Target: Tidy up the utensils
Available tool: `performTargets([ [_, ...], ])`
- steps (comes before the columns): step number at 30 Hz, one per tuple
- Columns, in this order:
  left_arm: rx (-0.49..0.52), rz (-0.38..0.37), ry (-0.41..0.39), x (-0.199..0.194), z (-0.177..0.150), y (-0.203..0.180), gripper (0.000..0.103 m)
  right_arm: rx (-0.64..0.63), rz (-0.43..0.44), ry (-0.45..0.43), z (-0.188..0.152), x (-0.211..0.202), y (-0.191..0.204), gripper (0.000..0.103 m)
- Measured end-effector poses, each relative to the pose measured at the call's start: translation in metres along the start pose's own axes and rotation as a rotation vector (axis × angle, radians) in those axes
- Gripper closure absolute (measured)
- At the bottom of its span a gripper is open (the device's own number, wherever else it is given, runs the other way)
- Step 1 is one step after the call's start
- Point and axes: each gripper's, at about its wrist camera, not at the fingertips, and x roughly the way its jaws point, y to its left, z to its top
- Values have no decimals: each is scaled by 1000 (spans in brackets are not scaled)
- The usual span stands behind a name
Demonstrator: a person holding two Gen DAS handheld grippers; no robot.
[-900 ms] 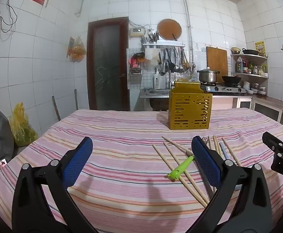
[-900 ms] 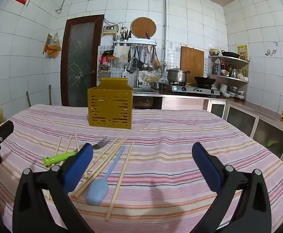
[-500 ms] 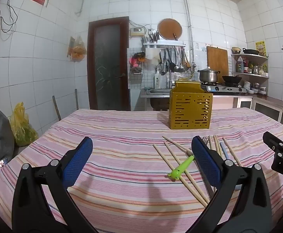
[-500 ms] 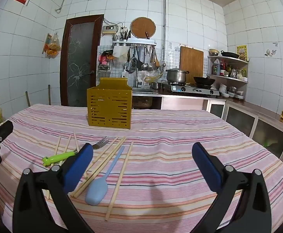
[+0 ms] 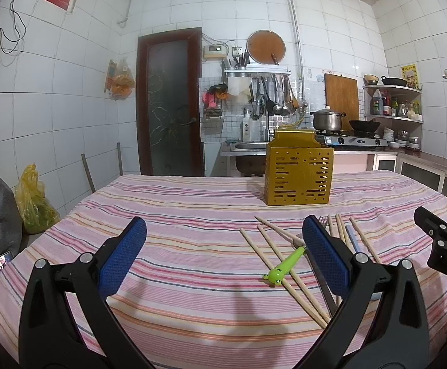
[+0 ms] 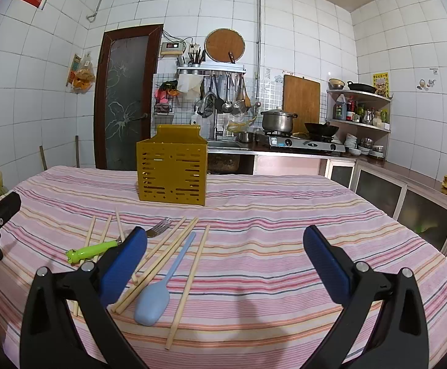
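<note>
Both tongs hung above the striped worktop [image 6: 284, 215] with their blue pads spread wide and nothing between them: the left tongs [image 5: 223, 255] and the right tongs [image 6: 225, 261]; the yellow slotted holder [image 6: 171, 169] stood upright farther back; in front of it lay loose wooden chopsticks [image 6: 168, 255], a green-handled fork [image 6: 100, 248] and a pale blue spoon [image 6: 158, 292], flat on the cloth between the two tongs.

On the table [image 6: 284, 215] we find the holder [image 6: 171, 172] behind the fork [image 6: 149, 234], spoon [image 6: 158, 289] and scattered chopsticks [image 6: 189, 276].
</note>
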Motion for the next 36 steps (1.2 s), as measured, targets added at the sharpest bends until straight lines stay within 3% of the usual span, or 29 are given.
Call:
performTargets([
  [36, -5, -10, 9, 3, -5, -1, 5, -6, -2, -3, 10, 0, -8, 4],
])
